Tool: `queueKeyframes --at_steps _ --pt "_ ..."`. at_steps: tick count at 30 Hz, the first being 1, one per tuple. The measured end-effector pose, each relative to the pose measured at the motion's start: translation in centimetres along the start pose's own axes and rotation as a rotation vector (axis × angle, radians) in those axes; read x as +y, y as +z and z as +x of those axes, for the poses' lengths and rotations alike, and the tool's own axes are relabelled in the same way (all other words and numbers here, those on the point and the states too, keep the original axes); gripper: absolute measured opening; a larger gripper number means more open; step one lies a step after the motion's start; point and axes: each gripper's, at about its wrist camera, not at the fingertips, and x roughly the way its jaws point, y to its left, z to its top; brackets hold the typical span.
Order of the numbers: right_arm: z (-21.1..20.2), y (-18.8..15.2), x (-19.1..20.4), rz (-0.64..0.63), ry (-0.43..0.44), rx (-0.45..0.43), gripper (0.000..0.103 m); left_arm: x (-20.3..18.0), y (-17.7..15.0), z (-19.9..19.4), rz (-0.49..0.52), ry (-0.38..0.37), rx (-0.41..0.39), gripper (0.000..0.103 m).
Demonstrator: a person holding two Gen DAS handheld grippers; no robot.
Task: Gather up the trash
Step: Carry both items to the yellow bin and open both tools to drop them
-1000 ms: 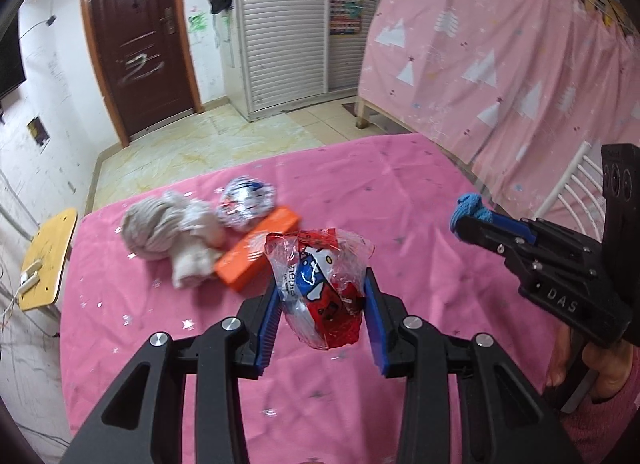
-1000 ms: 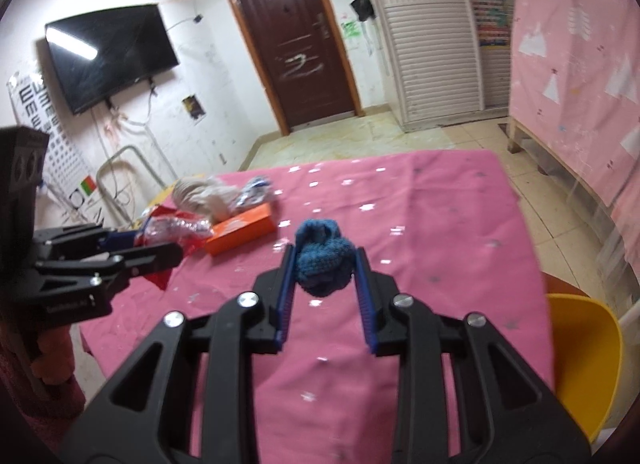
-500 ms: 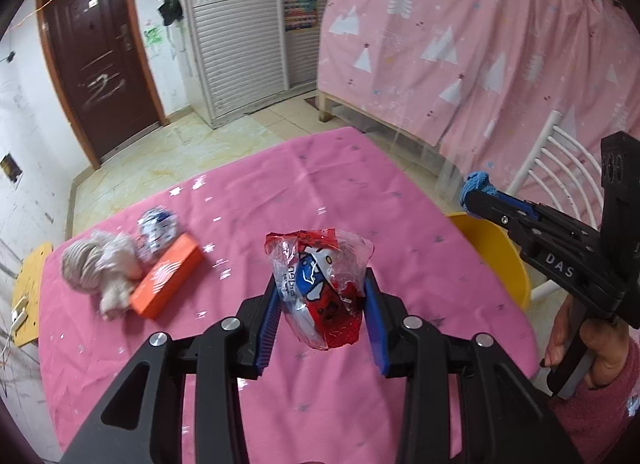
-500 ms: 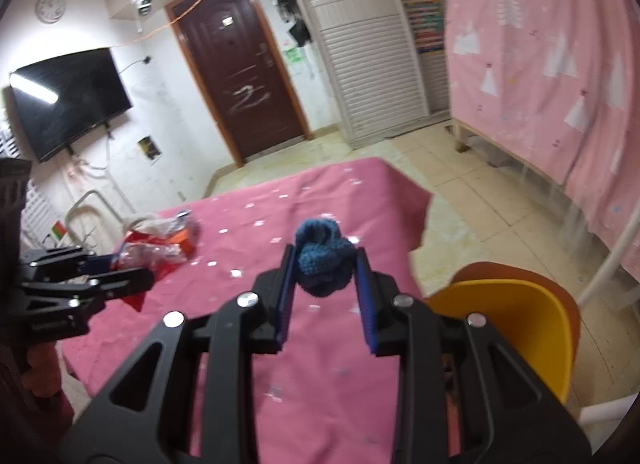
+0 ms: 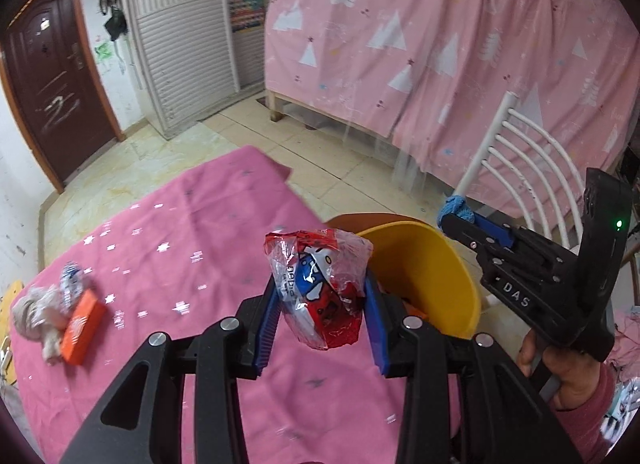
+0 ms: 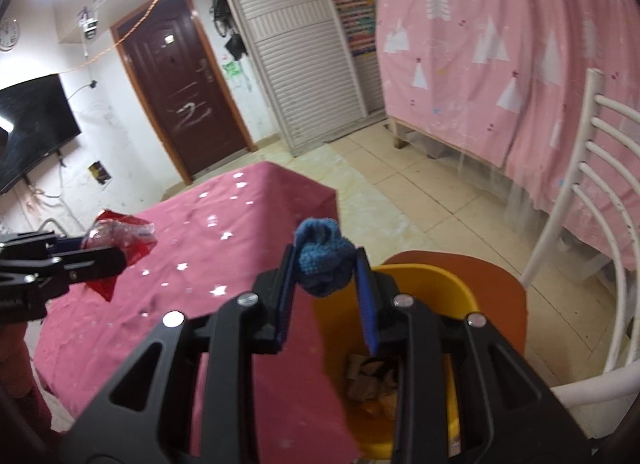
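1. Nearest to me, my left gripper point(image 5: 322, 296) is clamped on a crumpled red, white and blue plastic wrapper point(image 5: 320, 288), held in the air above the near right edge of the pink tablecloth point(image 5: 192, 248). Its printed text is too creased to read.
2. My right gripper point(image 6: 325, 278) is closed around a small blue knitted ball point(image 6: 323, 260), hanging over the near rim of a yellow bin point(image 6: 452, 284).
3. The bin sits on an orange seat point(image 6: 504, 296), just beside the table's right edge. My gripper arms cover most of its inside; I can make out only some brownish scraps point(image 6: 368, 384) at the bottom.
4. A white chair back point(image 6: 592, 200) rises to the right, cut off by the edge of the view.
5. On the far left of the cloth lie an orange box point(image 5: 82, 326), a beige bundle of cloth point(image 5: 38, 310) touching it, and a crumpled silver and blue wrapper point(image 5: 72, 282) just behind. The bundle is partly cut off.
6. Farthest away stand a dark door point(image 6: 188, 100), a white shuttered wardrobe point(image 6: 304, 64) and a pink curtain point(image 6: 500, 36).
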Motion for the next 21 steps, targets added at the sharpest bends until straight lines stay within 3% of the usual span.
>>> queueKeyframes --at_steps 6,10,13,15,19,21 --pt "0.1 -0.1 -2.5 0.060 0.016 0.007 0.029 -3.2 1.4 1.6 0.025 -0.051 0.017 0.031" --pt "0.0 -0.1 -3.8 0.088 0.017 -0.002 0.045 -4.9 2.1 2.8 0.025 -0.082 0.038 0.031" --pt "-0.3 0.1 -4.4 0.106 0.015 -0.015 0.045 -5.9 2.4 3.6 0.030 -0.085 0.051 0.032" --pt "-0.4 0.1 -4.9 0.124 0.009 -0.024 0.045 -6.0 2.5 3.7 0.018 -0.105 0.053 0.037" --pt "-0.8 0.1 -5.9 0.165 0.003 -0.043 0.046 -5.9 3.1 4.1 -0.027 -0.172 0.054 0.060" --pt "-1.0 0.1 -6.0 0.171 0.002 -0.050 0.050 -5.3 3.1 4.0 -0.052 -0.186 0.044 0.065"
